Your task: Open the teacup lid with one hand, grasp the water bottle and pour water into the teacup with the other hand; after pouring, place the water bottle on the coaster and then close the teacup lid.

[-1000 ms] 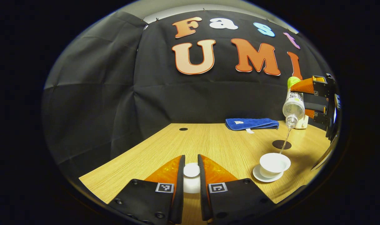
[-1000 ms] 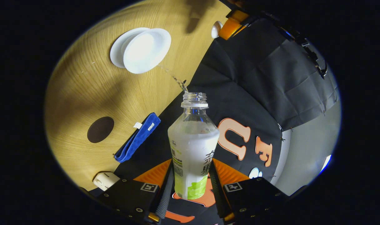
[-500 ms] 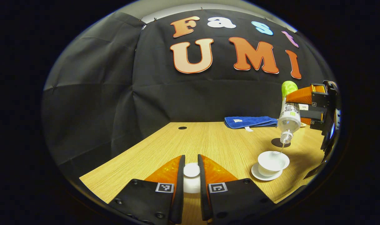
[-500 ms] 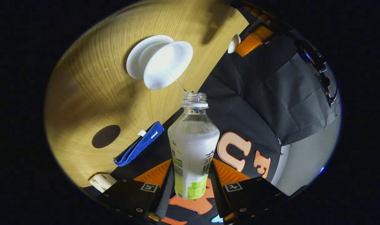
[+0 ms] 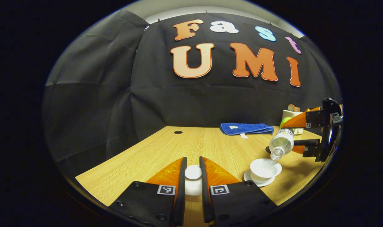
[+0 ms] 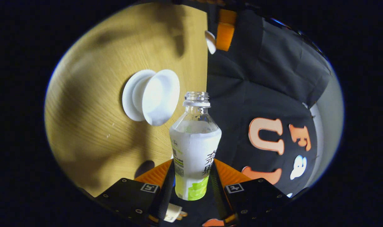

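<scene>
In the left gripper view we see the left gripper low over the near edge of the wooden table, its two orange fingers narrowed onto the white teacup lid, one finger pressing each side of the knob, so the lid is held off the cup. To the right on the table sits the open teacup on its white saucer. Just above and beside the cup's far rim we see the water bottle, tilted mouth-down toward the cup and clamped in the right gripper (we cannot make out a water stream here). Behind the bottle lies a dark round coaster, mostly hidden. A folded blue towel lies at the back edge of the table, and a small cream-coloured object stands near the wall.

In the right gripper view we see the right gripper with both fingers pressed against the bottle's labelled body; the water bottle is uncapped, its mouth just beside the teacup, not touching it. The saucer sits under the cup. Farther off we see the teacup lid held by the left gripper.
</scene>
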A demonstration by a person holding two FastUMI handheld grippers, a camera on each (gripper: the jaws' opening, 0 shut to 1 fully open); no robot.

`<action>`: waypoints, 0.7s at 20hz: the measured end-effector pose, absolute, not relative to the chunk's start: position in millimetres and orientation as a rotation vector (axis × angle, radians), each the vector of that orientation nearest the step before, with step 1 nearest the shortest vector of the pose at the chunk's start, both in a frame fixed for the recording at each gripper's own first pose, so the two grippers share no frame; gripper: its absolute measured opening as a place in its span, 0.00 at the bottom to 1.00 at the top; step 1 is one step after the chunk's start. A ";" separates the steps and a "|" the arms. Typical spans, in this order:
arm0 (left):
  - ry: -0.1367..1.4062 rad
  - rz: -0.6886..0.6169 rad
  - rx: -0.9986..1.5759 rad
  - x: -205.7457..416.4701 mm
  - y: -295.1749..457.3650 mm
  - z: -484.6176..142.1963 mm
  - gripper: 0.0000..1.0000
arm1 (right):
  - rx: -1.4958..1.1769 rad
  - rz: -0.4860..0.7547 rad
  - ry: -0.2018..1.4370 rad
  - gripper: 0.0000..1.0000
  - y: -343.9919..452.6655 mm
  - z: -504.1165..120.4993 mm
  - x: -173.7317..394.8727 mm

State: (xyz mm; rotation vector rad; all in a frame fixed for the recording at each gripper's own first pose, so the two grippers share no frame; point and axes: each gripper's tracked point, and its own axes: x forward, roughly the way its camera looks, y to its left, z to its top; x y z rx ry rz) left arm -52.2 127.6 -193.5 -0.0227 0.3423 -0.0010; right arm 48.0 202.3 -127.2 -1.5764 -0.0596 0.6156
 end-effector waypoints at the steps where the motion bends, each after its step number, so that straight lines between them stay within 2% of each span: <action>1: 0.337 -0.005 -0.021 -51.4 124.5 -190.4 0.26 | -1.511 0.621 -0.037 0.63 201.0 -128.8 46.5; 4: 0.323 -0.028 -0.029 -47.0 111.7 -184.4 0.26 | -1.290 0.630 0.049 0.63 200.5 -131.3 44.2; 7: 0.313 -0.035 -0.037 -43.3 101.0 -179.8 0.26 | -1.055 0.587 0.094 0.63 196.1 -128.7 41.9; 14: 0.233 -0.037 -0.075 -37.2 79.5 -152.6 0.26 | -0.614 0.478 0.122 0.63 183.0 -122.2 60.3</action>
